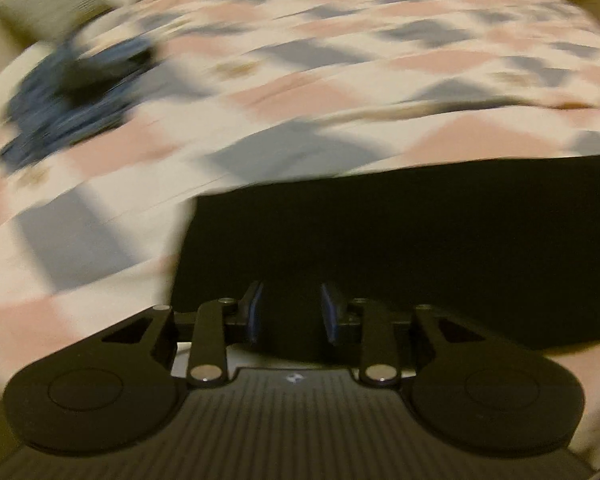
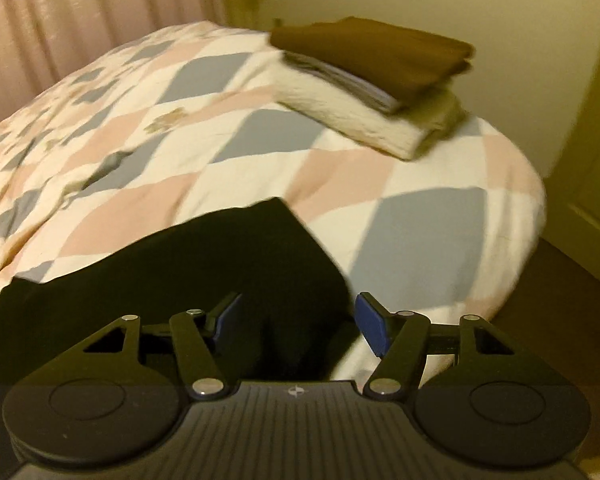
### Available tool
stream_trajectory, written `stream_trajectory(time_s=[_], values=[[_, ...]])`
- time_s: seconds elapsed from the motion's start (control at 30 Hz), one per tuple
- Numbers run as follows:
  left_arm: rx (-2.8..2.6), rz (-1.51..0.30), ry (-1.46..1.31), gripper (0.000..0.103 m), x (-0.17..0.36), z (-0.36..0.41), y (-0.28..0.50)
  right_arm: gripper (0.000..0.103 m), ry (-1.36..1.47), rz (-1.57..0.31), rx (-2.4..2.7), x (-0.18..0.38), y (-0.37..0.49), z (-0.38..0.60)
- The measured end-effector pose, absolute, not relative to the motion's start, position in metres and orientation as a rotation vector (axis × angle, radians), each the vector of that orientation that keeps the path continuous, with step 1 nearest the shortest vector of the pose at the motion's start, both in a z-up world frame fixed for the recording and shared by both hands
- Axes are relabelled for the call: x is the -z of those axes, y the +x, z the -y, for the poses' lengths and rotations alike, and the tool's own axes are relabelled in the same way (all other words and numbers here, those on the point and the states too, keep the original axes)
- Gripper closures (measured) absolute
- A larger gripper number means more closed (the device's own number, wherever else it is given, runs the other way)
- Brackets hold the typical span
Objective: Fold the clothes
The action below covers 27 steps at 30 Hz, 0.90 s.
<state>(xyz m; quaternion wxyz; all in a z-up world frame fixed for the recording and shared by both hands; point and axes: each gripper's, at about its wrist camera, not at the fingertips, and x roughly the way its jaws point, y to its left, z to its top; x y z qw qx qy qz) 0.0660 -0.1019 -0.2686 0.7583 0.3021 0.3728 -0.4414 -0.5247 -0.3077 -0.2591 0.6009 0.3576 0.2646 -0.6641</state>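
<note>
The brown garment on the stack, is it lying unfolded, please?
No, the brown garment lies folded atop the stack of folded clothes.

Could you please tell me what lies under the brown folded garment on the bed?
The brown folded garment tops a stack: thin grey-white folded layers, then a thick cream folded piece on the quilt. Anything inside the folds is hidden.

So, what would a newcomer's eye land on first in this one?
Probably the black garment spread flat on the checked bedspread, right in front of both open grippers, left and right. Next, the folded stack at the far corner, a brown garment on top, and the crumpled blue garment, blurred, at far left.
</note>
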Motion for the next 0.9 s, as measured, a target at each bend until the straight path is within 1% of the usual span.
stream_trajectory(time_s=[0.07, 0.23, 0.37, 0.4, 0.47, 0.5, 0.53, 0.57, 0.67, 0.73, 0.83, 0.9], values=[[1.118, -0.809, 0.654, 0.076, 0.26, 0.131, 0.032, 0.039, 0.806, -0.62, 1.484, 0.26, -0.517, 0.316], [1.544, -0.712, 0.672, 0.073, 0.259, 0.234, -0.061, 0.039, 0.745, -0.671, 1.439, 0.27, -0.509, 0.337], [1.817, -0.656, 0.661, 0.058, 0.266, 0.323, -0.118, 0.039, 0.823, -0.68, 1.436, 0.297, -0.527, 0.344], [1.866, -0.662, 0.67, 0.056, 0.27, 0.344, -0.127, 0.039, 0.833, -0.683, 1.436, 0.303, -0.53, 0.343], [1.94, -0.702, 0.704, 0.056, 0.282, 0.379, -0.139, 0.036, 0.829, -0.696, 1.434, 0.315, -0.535, 0.339], [1.973, -0.726, 0.733, 0.051, 0.29, 0.394, -0.142, 0.035, 0.824, -0.698, 1.43, 0.318, -0.537, 0.337], [1.99, -0.759, 0.765, 0.049, 0.297, 0.405, -0.145, 0.032, 0.819, -0.701, 1.426, 0.321, -0.539, 0.336], [1.992, -0.8, 0.8, 0.049, 0.305, 0.413, -0.145, 0.029, 0.822, -0.7, 1.425, 0.324, -0.542, 0.335], [2.029, -0.866, 0.853, 0.057, 0.315, 0.412, -0.142, 0.027, 0.901, -0.646, 1.422, 0.331, -0.555, 0.337], [2.073, -0.883, 0.869, 0.058, 0.313, 0.404, -0.146, 0.026, 0.902, -0.65, 1.42, 0.333, -0.555, 0.338], [2.167, -0.874, 0.898, 0.057, 0.306, 0.387, -0.158, 0.02, 0.909, -0.647, 1.422, 0.336, -0.554, 0.339], [2.214, -0.874, 0.931, 0.056, 0.307, 0.382, -0.166, 0.019, 0.912, -0.647, 1.424, 0.337, -0.553, 0.34]])
